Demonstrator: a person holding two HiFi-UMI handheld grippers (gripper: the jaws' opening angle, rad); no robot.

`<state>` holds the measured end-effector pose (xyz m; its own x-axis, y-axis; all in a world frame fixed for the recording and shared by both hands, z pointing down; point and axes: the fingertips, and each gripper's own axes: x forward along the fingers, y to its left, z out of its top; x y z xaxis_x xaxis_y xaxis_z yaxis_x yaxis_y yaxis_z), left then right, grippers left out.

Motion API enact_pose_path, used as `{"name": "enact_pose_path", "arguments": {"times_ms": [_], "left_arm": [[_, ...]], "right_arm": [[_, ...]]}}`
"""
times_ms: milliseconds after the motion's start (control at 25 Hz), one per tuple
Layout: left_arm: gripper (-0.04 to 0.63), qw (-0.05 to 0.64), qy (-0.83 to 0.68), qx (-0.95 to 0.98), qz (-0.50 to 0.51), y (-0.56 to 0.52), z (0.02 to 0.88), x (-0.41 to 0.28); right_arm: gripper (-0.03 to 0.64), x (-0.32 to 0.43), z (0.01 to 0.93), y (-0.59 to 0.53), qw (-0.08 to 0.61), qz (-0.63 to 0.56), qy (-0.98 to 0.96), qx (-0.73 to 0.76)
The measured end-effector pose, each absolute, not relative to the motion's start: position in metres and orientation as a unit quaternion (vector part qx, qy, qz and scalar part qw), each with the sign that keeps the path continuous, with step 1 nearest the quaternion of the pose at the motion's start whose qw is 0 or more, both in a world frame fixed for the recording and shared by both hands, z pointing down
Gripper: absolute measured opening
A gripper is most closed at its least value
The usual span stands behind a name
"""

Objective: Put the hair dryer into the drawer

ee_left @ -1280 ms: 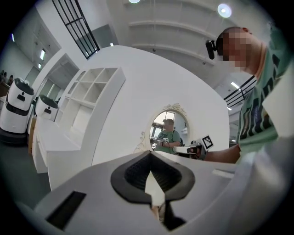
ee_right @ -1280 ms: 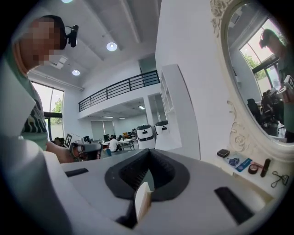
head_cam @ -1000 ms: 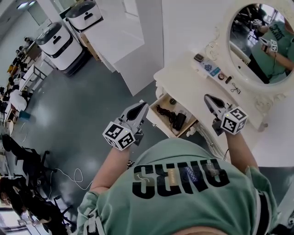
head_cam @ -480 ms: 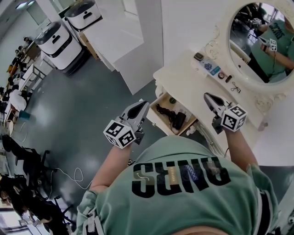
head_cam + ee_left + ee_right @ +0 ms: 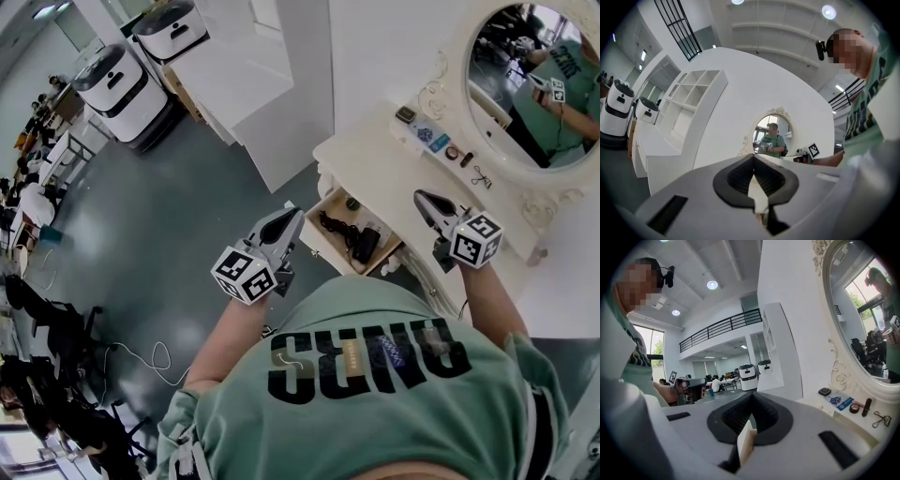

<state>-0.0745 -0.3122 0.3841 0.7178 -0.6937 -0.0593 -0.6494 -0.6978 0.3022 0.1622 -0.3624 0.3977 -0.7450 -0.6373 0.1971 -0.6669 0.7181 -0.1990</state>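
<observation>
Left hand: the left gripper (image 5: 293, 217) is pinched fully closed on nothing and held level, just off the outer corner of the pulled-out drawer (image 5: 328, 255).
Right hand: the right gripper (image 5: 421, 198) is likewise closed tip to tip and empty, its nose dipped a little over the front edge of the white vanity (image 5: 366, 159).
In the drawer: the black hair dryer (image 5: 363, 246) lies on the wooden bottom, with its cord (image 5: 330, 225) bunched beside it.
Bearing: the hair dryer sits between the two grippers and below both. It lies to the right of the left gripper's tips, and left of the right gripper's tips on the person's side.
Long axis: seen from the head, dryer and cord together slant from upper left to lower right, roughly along the drawer's length.
Nearer hand: too close to call. The left gripper is beside the drawer's front corner, so it looks the handier one for a push.
Task standing: the placing looks done. At most the drawer is left to close.
Head view alone: shows the drawer, the dryer and both grippers at once.
Left gripper view: closed jaws against the oval mirror (image 5: 772, 136) and the person's reflection, with no drawer in sight.
Right gripper view: closed jaws, then the vanity top with a small black case (image 5: 824, 391) and an eyelash curler (image 5: 880, 418), again with no drawer.
</observation>
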Motion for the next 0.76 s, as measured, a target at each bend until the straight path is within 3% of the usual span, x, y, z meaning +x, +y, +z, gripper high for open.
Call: {"name": "enact_pose_path", "arguments": {"times_ms": [760], "left_arm": [[0.009, 0.139, -0.368, 0.915, -0.087, -0.307, 0.391, -0.074]], "right_arm": [[-0.006, 0.163, 0.408, -0.355, 0.065, 0.134, -0.926, 0.346]]}}
